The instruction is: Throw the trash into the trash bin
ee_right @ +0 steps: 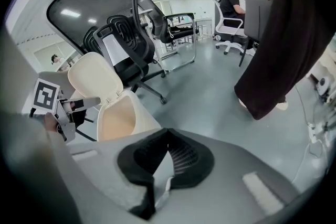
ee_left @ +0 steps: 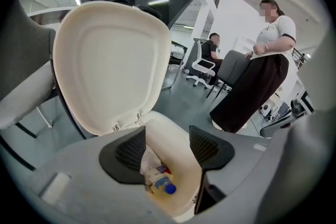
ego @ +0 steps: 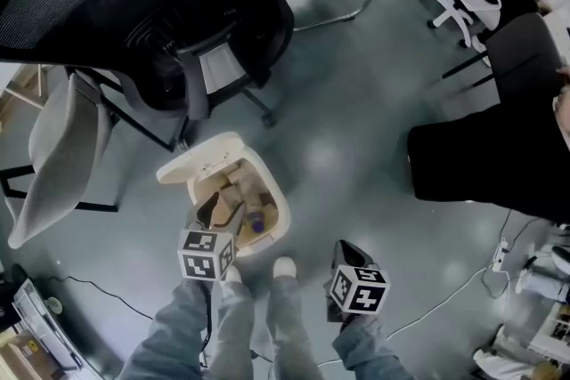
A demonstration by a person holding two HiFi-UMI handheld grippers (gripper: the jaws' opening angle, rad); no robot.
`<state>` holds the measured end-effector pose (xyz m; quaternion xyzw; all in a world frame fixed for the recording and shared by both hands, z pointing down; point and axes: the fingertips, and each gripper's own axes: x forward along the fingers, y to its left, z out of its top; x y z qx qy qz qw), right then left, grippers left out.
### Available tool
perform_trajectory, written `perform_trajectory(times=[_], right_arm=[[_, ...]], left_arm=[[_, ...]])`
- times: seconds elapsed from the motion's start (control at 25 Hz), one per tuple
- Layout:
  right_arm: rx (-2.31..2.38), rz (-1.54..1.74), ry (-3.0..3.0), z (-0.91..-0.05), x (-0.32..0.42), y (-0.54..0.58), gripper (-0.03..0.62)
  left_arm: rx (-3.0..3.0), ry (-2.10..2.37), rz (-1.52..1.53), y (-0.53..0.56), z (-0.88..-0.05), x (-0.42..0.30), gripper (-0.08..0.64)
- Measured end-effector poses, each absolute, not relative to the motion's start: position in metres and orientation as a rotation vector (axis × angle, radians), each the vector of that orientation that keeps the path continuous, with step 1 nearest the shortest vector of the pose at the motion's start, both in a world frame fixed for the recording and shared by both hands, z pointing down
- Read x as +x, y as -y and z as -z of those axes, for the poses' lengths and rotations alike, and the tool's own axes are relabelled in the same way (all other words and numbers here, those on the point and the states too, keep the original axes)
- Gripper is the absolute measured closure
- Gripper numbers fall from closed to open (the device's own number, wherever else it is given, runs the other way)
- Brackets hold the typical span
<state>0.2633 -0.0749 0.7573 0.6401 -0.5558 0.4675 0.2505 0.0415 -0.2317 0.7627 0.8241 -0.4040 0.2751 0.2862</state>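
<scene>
Left tool (ee_left: 167, 134): jaws wide apart, nothing between the pads. It hung tilted down over the mouth of the bin (ee_left: 181, 157), also seen from the head view (ego: 223, 211). Right tool (ee_right: 168, 131): jaws together at the tips, held off to the right of the bin, well apart from it (ego: 343, 246). A pale sliver showed in the gap lower down between its pads; couldn't tell what it was.

Bin (ego: 278, 207): cream, on the floor (ego: 356, 120), lid (ego: 205, 157) swung fully open and standing up behind the mouth (ee_left: 107, 60). Trash was inside:
- bottle (ee_left: 163, 183) with a blue cap, lying on its side near the bottom
- crumpled white paper (ee_left: 149, 162) just above it, against the wall
- brown cardboard-like pieces (ego: 227, 187) toward the lid side

Around it:
- black mesh office chair (ego: 178, 13) right behind the lid, its base close to the hinge side
- grey chair (ego: 58, 151) off to the left
- the holder's white shoes (ego: 285, 265) just in front of the bin
- a standing person in dark clothes (ee_left: 252, 86) to the right, apart from the bin
- a seated person (ee_left: 212, 50) further back
- cable (ego: 445, 298) loose on the floor at right

Limits: from the head view the left tool covered the near part of the bin's opening. In the right gripper view only the bin's (ee_right: 118, 118) inner wall showed, not the contents. Whether anything lay under the bottle couldn't be made out.
</scene>
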Motion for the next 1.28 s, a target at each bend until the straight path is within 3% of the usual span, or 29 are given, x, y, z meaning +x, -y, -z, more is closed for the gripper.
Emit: perform_trajectory(times=[0.28,0.64,0.84,1.16,1.28], right_arm=[[1.776,-1.281,1.568,-0.725,0.245,0.093,0.589],[1.744,-1.147,1.779,-0.612,0.204,0.133,0.589],[1.725,-1.035,1.877,-0.542,0.189,0.141,0.589],[1.752,-0.97,1.949,-0.457,0.178,0.126,0.589],[1.771,-0.962,1.975,-0.437,0.174,0.124,0.589]], left_arm=[[2.208,1.13,-0.61,0.227,-0.701,0.019,0.288],[2.217,1.201,-0.495,0.198,-0.58,0.0,0.306],[2.242,1.207,-0.444,0.184,-0.513,-0.004,0.364],[2.281,1.266,-0.429,0.158,-0.425,-0.035,0.541],[2.325,1.301,-0.408,0.155,-0.394,-0.043,0.55]])
